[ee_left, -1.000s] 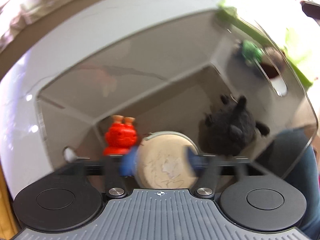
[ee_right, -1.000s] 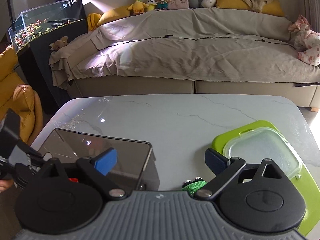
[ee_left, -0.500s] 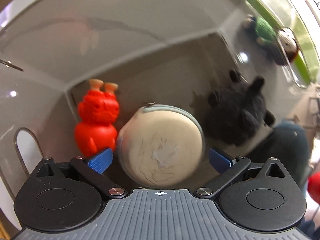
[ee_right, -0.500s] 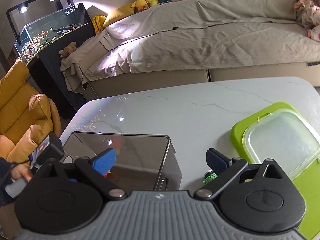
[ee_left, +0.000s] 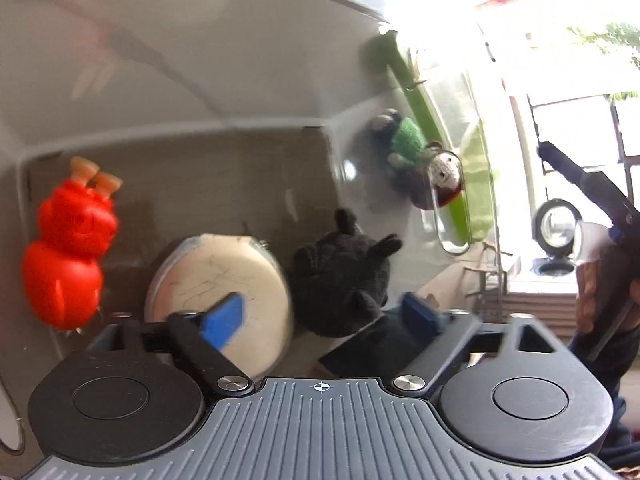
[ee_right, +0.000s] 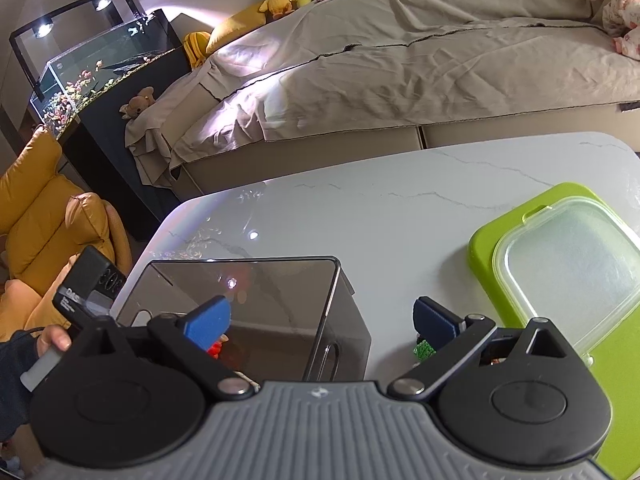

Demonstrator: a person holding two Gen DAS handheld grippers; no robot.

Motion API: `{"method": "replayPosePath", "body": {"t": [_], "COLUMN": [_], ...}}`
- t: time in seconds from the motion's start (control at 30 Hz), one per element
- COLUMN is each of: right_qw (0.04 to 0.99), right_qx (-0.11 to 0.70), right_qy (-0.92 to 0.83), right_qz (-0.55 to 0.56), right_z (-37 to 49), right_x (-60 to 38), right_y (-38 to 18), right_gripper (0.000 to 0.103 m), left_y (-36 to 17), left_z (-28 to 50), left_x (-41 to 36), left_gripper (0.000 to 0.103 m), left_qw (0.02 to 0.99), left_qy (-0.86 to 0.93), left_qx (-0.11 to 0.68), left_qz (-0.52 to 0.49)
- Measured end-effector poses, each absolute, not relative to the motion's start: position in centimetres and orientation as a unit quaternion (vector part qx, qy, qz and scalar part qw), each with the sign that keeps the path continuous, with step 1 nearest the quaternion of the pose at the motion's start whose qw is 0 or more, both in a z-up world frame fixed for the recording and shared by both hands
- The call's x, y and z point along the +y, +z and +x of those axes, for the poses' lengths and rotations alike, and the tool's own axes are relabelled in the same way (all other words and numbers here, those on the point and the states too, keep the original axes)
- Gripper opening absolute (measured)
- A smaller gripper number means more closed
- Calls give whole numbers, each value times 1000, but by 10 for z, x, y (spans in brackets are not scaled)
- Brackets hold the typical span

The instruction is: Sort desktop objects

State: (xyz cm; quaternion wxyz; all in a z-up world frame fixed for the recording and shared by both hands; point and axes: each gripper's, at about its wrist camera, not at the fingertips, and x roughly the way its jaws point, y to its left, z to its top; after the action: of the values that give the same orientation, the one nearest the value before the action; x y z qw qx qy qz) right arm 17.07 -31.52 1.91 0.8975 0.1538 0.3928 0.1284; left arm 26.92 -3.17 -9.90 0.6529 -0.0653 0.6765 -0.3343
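Round pouch [ee_left: 218, 296] in bin [ee_right: 340, 320] shows only from left wrist

Left wrist: very close, looking down into the smoky bin [ee_left: 248, 136]. Right wrist: higher, facing the sofa [ee_right: 420, 68]. Both catching that bin [ee_right: 248, 300].

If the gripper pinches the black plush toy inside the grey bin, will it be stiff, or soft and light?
The black plush toy looks fuzzy and rounded, so it would probably squash between the fingers. It seems light for its size. Lying among other toys in the smoky grey transparent bin, it is unlikely to roll.
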Motion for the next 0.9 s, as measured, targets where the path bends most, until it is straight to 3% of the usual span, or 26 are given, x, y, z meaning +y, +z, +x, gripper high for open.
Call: {"method": "replayPosePath", "body": {"t": [0.1,0.33,0.57,0.73,0.83,0.9], "right_qw": [898,902,904,904,901,897], "right_qx": [394,383,376,374,376,379], "right_qy": [128,130,125,113,106,106], "right_qz": [149,148,158,174,191,202], "right_z": [170,167,160,155,154,153], "right_x": [-309,-311,-318,-333,-341,-346], "right_y": [19,26,32,31,27,25], "right_gripper": [99,100,100,100,100,100], "left_y": [-89,-73,-86,-98,-120,-134], "left_z": [260,248,244,246,248,248], "left_x": [-52,-111,-169,-180,-180,-179], "left_gripper": [94,103,103,103,94,74], "left_qw": [672,673,626,604,592,580], "left_qy": [-313,-380,-422,-415,-388,-373], "left_qx": [671,634,624,653,680,701], "left_qz": [15,3,201,193,190,181]}}
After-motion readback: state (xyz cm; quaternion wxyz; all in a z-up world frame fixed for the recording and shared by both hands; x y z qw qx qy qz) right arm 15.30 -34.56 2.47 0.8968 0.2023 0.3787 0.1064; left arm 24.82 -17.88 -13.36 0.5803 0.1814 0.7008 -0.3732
